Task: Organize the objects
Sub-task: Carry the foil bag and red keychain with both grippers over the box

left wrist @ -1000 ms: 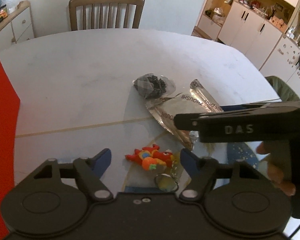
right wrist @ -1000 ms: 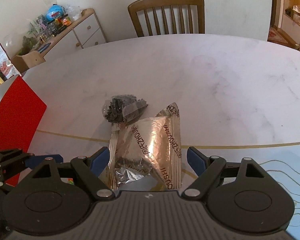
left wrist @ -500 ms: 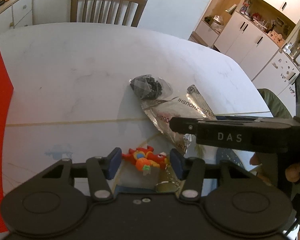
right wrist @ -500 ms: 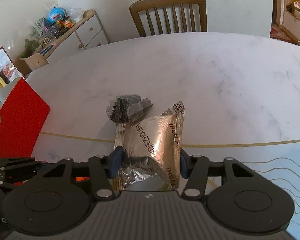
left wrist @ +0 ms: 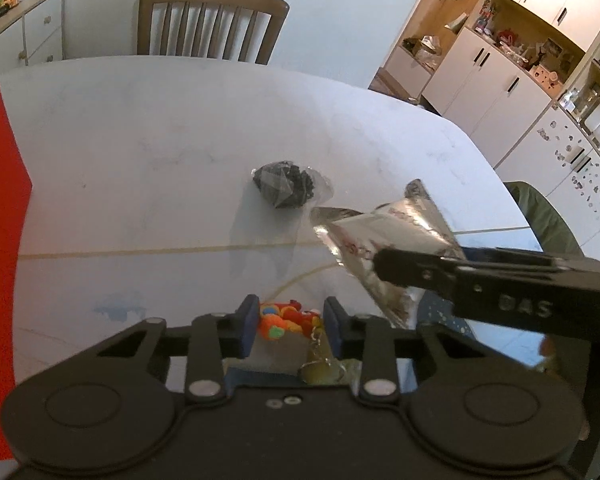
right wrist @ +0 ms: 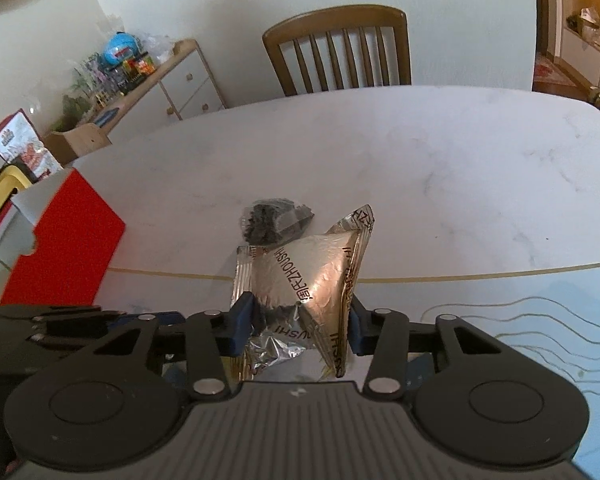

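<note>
With the left gripper (left wrist: 287, 327) closing around the orange toy keychain (left wrist: 286, 322) on the table (left wrist: 140, 160), and the right gripper (right wrist: 296, 322) closing on the foil packet (right wrist: 304, 276), I judged both needed firm, centred holds before lifting.

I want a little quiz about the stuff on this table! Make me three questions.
1. True or false: the right gripper has the silver foil packet between its fingers.
2. What lies between the left gripper fingers: A) a spoon, B) a red and orange toy keychain, C) a cup?
3. What stands behind the white table?

Key: 1 true. 2 B. 3 a wooden chair.
</note>
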Demonstrator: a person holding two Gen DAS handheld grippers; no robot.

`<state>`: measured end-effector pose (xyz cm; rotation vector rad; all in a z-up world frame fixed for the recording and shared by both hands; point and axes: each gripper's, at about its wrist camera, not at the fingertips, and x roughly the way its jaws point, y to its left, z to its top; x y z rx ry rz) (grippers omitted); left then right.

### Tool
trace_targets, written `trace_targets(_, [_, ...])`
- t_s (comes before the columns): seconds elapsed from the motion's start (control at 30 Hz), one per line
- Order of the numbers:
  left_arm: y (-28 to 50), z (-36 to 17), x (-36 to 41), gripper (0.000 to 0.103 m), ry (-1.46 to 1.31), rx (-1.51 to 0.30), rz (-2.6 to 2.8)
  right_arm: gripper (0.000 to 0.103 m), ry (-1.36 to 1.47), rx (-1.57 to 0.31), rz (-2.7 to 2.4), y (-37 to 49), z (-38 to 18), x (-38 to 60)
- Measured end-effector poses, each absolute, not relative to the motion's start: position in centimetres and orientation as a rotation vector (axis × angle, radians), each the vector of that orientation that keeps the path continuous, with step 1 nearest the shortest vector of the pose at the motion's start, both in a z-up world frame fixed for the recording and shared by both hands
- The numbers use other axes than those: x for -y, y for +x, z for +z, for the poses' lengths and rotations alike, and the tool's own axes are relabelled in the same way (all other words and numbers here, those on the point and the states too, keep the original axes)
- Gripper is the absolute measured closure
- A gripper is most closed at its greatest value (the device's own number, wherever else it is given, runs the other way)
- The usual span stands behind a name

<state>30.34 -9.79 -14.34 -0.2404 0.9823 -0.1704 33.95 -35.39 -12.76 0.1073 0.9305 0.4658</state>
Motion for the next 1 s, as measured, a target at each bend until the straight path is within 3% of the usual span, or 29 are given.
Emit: trace_targets(1.0, [23.7,-5.9,3.5,0.07,-0.383,-0.919,-0.131,0.058,0.06,-0.877,0.518,23.7,-3.9,34.4])
